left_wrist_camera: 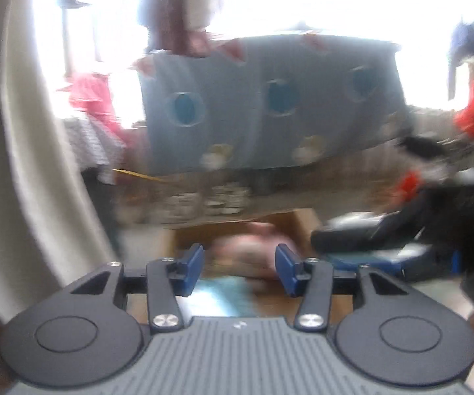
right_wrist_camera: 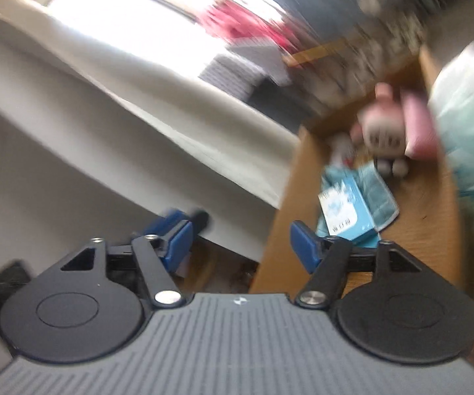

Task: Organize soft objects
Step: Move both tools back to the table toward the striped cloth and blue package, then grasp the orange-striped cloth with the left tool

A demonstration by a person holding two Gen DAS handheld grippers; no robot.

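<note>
Both grippers empty, jaws parted: left gripper (left_wrist_camera: 239,270) and right gripper (right_wrist_camera: 241,242); cardboard box (right_wrist_camera: 281,220) at two o'clock collects pink plush toy (right_wrist_camera: 383,126), presumably for tidy storage.

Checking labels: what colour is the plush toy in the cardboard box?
Pink plush toy, clearest in the right wrist view.

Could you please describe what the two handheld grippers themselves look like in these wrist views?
Both look alike. The left gripper and right gripper each have two blue finger pads on black linkage bars with silver screws, two round black discs, and a grey ribbed body bearing a small white logo. No cables or sleeves show clearly.
</note>
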